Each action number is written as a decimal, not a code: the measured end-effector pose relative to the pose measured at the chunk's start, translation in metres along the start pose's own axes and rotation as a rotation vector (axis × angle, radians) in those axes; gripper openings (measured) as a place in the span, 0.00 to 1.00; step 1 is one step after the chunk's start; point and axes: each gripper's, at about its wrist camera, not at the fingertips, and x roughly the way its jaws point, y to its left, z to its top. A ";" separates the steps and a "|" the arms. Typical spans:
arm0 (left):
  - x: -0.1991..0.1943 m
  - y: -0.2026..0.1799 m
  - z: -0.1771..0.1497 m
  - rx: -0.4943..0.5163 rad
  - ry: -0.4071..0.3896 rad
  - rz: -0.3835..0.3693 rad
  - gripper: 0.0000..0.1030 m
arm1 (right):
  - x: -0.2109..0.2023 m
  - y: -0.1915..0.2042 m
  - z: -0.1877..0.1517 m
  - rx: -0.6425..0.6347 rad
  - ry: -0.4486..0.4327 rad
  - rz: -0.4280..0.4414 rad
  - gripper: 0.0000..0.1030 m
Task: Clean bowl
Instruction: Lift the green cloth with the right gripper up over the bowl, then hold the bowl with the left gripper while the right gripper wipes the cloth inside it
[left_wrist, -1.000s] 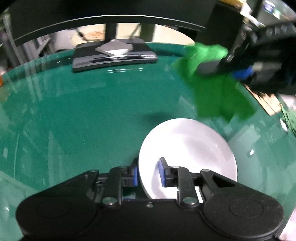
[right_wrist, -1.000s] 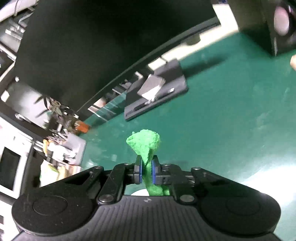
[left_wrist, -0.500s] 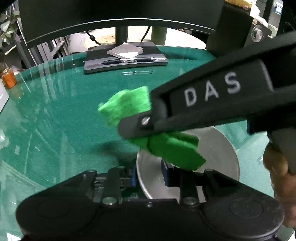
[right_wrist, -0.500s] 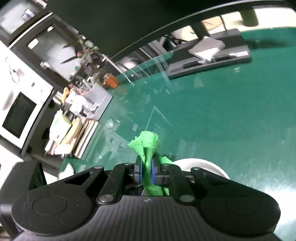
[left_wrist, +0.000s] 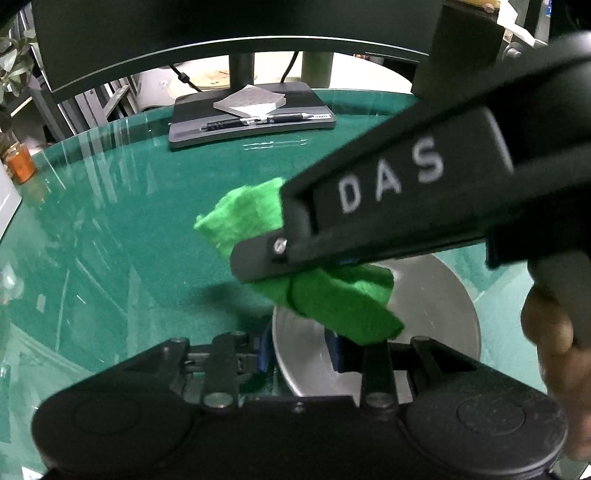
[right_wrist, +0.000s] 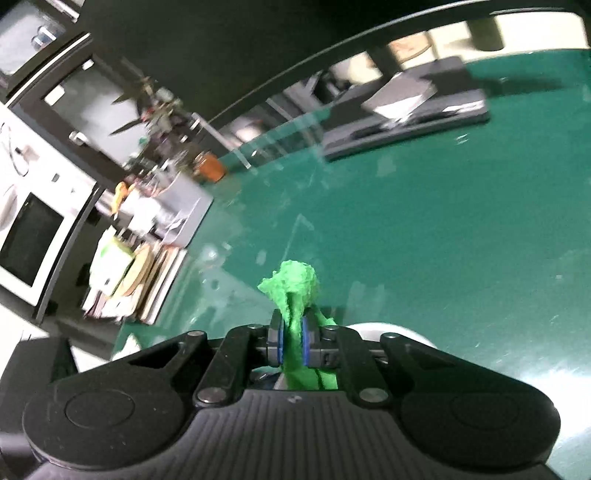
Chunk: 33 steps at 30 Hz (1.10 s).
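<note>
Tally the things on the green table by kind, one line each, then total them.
White bowl: 1
Green cloth: 1, over the bowl
Monitor stand: 1
Grey pad on the stand: 1
Pens on the stand: 2
Orange jar at the table's edge: 1
Total: 7

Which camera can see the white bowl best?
The left wrist view: most of the bowl shows, with its near rim between the left tool pads. The right wrist view shows only a rim sliver behind the green cloth.
</note>
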 end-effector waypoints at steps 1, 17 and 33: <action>0.000 0.000 0.000 0.001 0.001 -0.002 0.30 | -0.002 -0.003 0.001 0.007 -0.007 -0.002 0.06; -0.001 -0.001 0.000 0.004 0.005 0.011 0.33 | -0.002 -0.004 0.008 0.030 -0.002 -0.052 0.07; -0.005 -0.003 0.000 0.007 -0.002 0.052 0.34 | -0.005 0.017 0.006 -0.145 -0.025 -0.185 0.08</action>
